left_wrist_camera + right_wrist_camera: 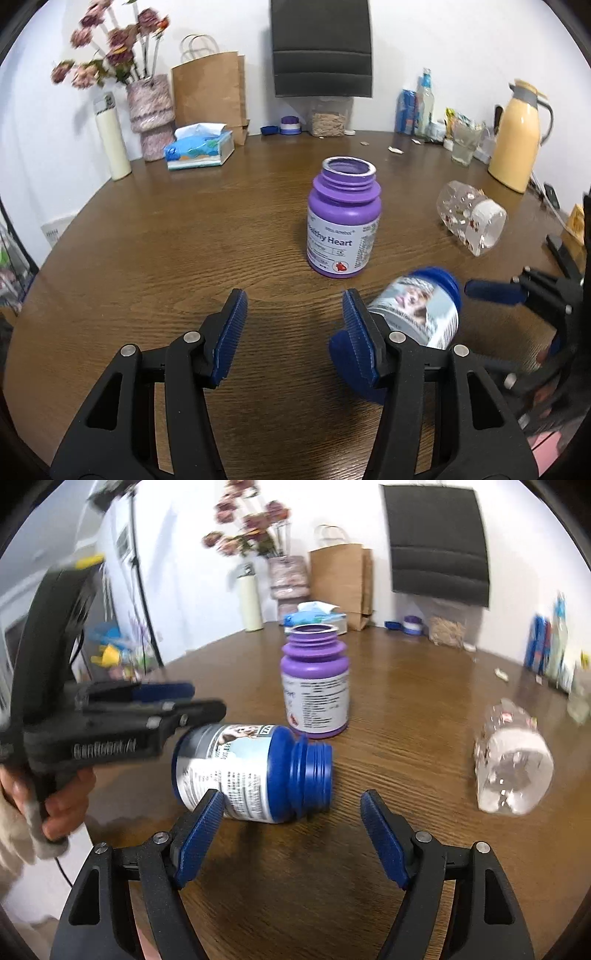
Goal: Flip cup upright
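A clear patterned cup (471, 222) lies on its side on the brown table (184, 236), at the right; in the right wrist view the cup (511, 766) shows its open mouth toward me. My left gripper (294, 326) is open and empty, low over the table. My right gripper (292, 814) is open and empty, left of the cup; it also shows at the right edge of the left wrist view (517, 317). A blue bottle (251, 771) lies on its side just ahead of the right gripper, beside the left gripper's right finger (356, 328).
A purple bottle (343, 221) stands upright and uncapped mid-table. Along the back are a vase of flowers (149, 114), a tissue box (199, 147), a paper bag (210, 88), a glass (465, 144) and a yellow jug (517, 136).
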Motion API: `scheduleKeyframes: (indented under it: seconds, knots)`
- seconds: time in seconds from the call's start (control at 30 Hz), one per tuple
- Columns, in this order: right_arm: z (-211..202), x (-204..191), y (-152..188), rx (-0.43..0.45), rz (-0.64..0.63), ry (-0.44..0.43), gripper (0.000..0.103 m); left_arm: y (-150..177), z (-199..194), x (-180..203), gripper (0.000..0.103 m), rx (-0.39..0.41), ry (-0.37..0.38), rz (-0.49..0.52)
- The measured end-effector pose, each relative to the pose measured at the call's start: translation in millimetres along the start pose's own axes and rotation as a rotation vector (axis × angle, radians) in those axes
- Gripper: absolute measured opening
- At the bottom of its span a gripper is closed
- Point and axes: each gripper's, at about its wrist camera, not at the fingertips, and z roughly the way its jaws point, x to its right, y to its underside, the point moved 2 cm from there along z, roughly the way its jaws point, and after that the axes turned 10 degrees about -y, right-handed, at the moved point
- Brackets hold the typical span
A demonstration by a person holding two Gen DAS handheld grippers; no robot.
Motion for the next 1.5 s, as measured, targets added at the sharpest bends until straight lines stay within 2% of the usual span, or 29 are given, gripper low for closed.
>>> scheduleKeyframes:
  seconds: [0.07,0.13,0.2,0.23,0.3,0.37,0.43,0.5,0.53,0.63,0.7,0.8,0.87,0.93,0.97,1.03,1.1,1.2,1.33,1.5]
  knots:
    - [0.1,4.4,-0.2,0.015,0.031,0.005,0.081,-4.1,-2.8,1.4,0.052,-0.004,0.005,0.004]
    - [-2.1,5.2,2.0,0.019,0.046,0.009,0.081,-10.0,-13.3,3.8,0.065,0.024,0.042,0.008]
    - [-5.3,9.1,1.6,0.04,0.071,-0.008,0.081,-13.4,-23.2,11.1,0.073,0.056,0.096,0.046]
    - [-8.3,13.3,2.0,0.057,0.097,-0.024,0.081,-14.6,-25.5,18.1,0.074,0.053,0.138,0.088]
    - [-15.1,24.1,2.8,0.081,0.16,-0.054,0.081,-17.5,-19.5,32.6,0.074,0.0,0.197,0.189]
    - [-22.9,36.5,2.3,0.115,0.22,-0.042,0.081,-20.9,-8.4,39.5,0.074,-0.061,0.202,0.246]
    - [-28.5,43.7,2.1,0.137,0.249,-0.025,0.081,-22.9,6.1,46.4,0.073,-0.155,0.255,0.307]
    - [-34.2,49.7,3.1,0.171,0.283,-0.04,0.081,-22.6,15.5,56.4,0.072,-0.197,0.306,0.388]
    - [-35.5,50.6,3.1,0.176,0.29,-0.051,0.081,-20.7,18.7,61.5,0.064,-0.206,0.314,0.417]
    - [-34.9,52.9,1.6,0.179,0.301,-0.049,0.081,-16.4,32.1,72.7,0.06,-0.253,0.29,0.475]
    - [-34.9,51.9,1.5,0.176,0.294,-0.048,0.081,-12.1,29.2,73.7,0.06,-0.24,0.286,0.479]
    - [-35.2,52.3,1.4,0.17,0.289,-0.049,0.081,-9.7,23.3,68.5,0.06,-0.199,0.253,0.439]
    - [-36.2,53.3,-0.6,0.167,0.294,-0.044,0.081,-13.1,9.9,59.0,0.06,-0.135,0.269,0.397]
    - [-39.5,51.7,-8.0,0.178,0.301,-0.07,0.081,-25.6,-4.2,49.1,0.06,-0.067,0.288,0.368]
    - [-44.5,48.9,-18.4,0.203,0.307,-0.121,0.081,-33.3,-11.9,42.3,0.06,-0.031,0.289,0.349]
    - [-54.3,41.3,-40.7,0.251,0.288,-0.207,0.081,-56.1,-26.8,22.8,0.06,0.063,0.272,0.286]
    - [-61.3,33.6,-65.2,0.287,0.253,-0.254,0.081,-74.0,-37.5,6.7,0.06,0.168,0.249,0.24]
    - [-60.9,26.9,-111.2,0.306,0.236,-0.336,0.081,-92.6,-52.7,-13.8,0.06,0.362,0.285,0.182]
    - [-46.0,22.9,-160.9,0.291,0.224,-0.408,0.081,-105.9,-47.6,-19.2,0.06,0.446,0.258,0.171]
    - [-11.1,26.8,-197.6,0.241,0.261,-0.478,0.081,-109.7,-29.0,-26.8,0.06,0.483,0.244,0.138]
